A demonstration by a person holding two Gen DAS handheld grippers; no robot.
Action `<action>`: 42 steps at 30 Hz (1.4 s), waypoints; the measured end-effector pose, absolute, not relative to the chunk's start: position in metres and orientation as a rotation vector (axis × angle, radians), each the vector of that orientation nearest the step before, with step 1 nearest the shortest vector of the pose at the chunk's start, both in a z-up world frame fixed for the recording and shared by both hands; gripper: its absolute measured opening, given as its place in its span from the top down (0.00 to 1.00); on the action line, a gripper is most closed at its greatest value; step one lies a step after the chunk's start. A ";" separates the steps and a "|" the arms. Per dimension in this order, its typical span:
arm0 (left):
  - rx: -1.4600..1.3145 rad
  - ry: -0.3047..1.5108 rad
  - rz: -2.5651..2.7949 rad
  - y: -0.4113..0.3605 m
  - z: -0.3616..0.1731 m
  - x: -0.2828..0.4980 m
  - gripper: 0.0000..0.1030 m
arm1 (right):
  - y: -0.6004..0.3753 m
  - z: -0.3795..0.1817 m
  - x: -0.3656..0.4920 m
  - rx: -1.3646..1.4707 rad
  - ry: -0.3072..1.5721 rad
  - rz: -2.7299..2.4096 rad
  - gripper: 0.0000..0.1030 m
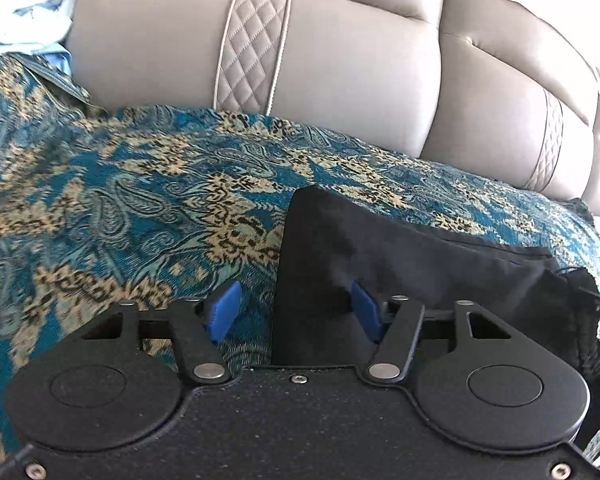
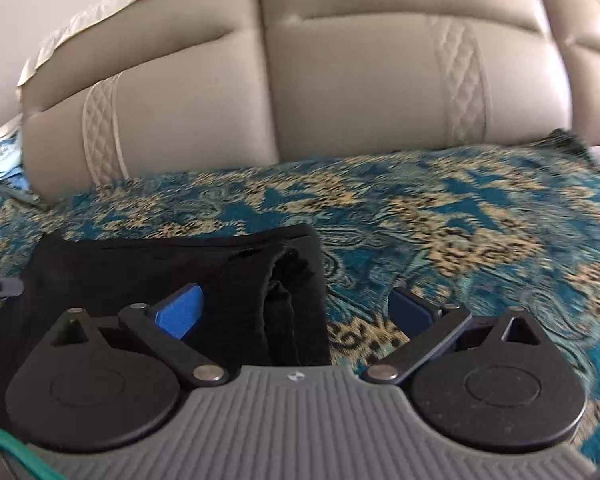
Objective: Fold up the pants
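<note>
Left gripper (image 1: 294,312) and right gripper (image 2: 294,312) both spread, pinching nothing; black pants (image 2: 180,260) look soft, light, floppy; grab stacked side edges.

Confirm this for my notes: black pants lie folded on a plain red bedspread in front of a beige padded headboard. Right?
Not quite. The bedspread is teal with a gold paisley pattern, not plain red; the right wrist view shows it. The black pants do lie folded on it, in front of the beige padded headboard.
</note>
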State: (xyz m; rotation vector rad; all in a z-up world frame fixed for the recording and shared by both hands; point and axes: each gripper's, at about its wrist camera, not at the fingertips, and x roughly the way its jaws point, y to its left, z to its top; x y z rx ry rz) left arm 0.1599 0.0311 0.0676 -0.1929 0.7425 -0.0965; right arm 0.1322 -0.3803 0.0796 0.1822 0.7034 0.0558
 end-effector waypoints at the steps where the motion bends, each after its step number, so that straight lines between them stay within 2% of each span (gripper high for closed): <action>1: -0.204 0.754 -0.116 0.033 0.066 0.166 0.50 | -0.381 0.077 0.136 0.180 0.714 0.074 0.01; 4: -0.249 0.778 -0.180 0.036 0.059 0.173 0.55 | -0.383 0.073 0.146 0.207 0.747 0.137 0.11; 7: -0.264 0.776 -0.209 0.037 0.056 0.177 0.56 | -0.384 0.068 0.155 0.262 0.761 0.188 0.23; 16: -0.229 0.789 -0.270 0.036 0.053 0.194 0.54 | -0.383 0.065 0.164 0.275 0.753 0.239 0.24; 26: -0.193 0.794 -0.243 0.019 0.050 0.211 0.39 | -0.382 0.066 0.159 0.301 0.738 0.222 0.31; 42: -0.099 0.760 -0.232 0.006 0.044 0.204 0.37 | -0.378 0.066 0.155 0.295 0.725 0.206 0.33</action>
